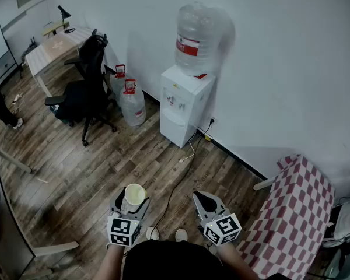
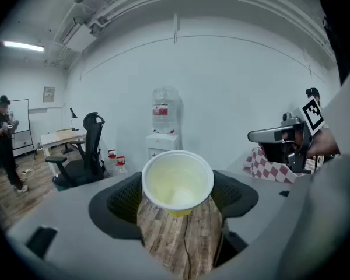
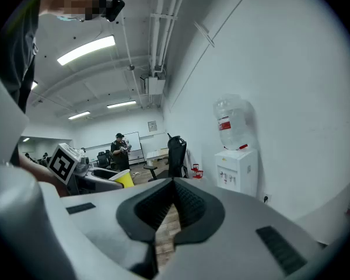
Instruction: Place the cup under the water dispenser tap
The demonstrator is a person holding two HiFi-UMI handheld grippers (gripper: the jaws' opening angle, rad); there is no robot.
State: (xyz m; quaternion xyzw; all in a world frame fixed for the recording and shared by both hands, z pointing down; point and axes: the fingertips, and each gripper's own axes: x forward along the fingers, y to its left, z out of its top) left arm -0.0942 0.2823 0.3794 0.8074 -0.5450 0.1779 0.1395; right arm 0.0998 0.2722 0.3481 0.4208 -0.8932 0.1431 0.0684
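Jaws of the left gripper (image 2: pixel 178 206) are standing wide and pressing on a yellow paper cup (image 2: pixel 177 182) from both sides. The cup is sitting upright between them, with its open mouth facing up. The right gripper (image 3: pixel 174 182) is hovering at 3 o'clock from the cup, apart from it. Its jaws are meeting at the tips and holding nothing.

In the head view the water dispenser (image 1: pixel 182 104) is standing against the white wall (image 1: pixel 280 69) at 12 o'clock from the cup, well apart from it, and is carrying a big bottle (image 1: pixel 195 37) on top. Wooden floor (image 1: pixel 128 162) is lying open between cup and dispenser, and only a thin cable (image 1: pixel 176 185) is crossing it. Two spare water jugs (image 1: pixel 130 101) are standing just beside the dispenser at its 9 o'clock. A black office chair (image 1: pixel 84 86) is standing farther out on that same side. A red-checkered table (image 1: pixel 294 212) is closing the room at 3 o'clock from the right gripper.
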